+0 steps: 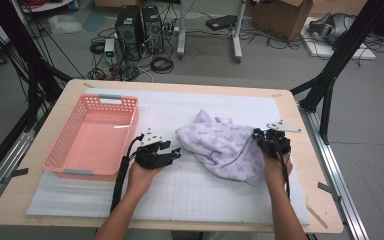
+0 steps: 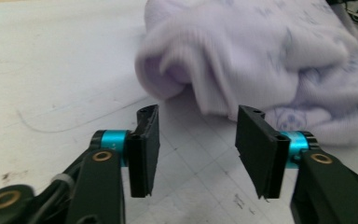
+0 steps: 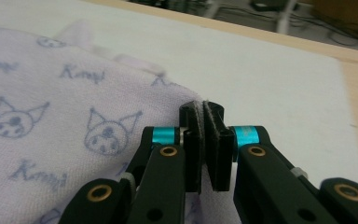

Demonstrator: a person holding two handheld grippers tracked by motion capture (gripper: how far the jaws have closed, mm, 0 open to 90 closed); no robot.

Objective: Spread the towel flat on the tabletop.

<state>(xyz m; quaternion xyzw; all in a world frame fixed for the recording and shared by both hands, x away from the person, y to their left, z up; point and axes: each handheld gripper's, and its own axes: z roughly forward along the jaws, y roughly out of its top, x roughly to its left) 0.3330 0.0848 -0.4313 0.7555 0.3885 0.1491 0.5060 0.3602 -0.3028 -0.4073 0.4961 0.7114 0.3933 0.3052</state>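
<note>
- A crumpled lilac knitted cloth printed with cartoon cat-eared faces (image 1: 225, 145) is lying on the white gridded mat (image 1: 190, 195), right of the middle, well apart from the pink slotted plastic basket (image 1: 92, 135) sitting at the mat's left.
- Script lettering between the printed faces is reading roughly "Kuromi", though I cannot tell it letter for letter.
- The right gripper (image 3: 204, 140) is pinching the cloth's right edge, its jaws pressing together with a thin fold of fabric between them.
- The left gripper (image 2: 198, 149) is standing about half open, holding nothing, its jaws pointing at the cloth's rolled left edge just ahead, not touching it.
</note>
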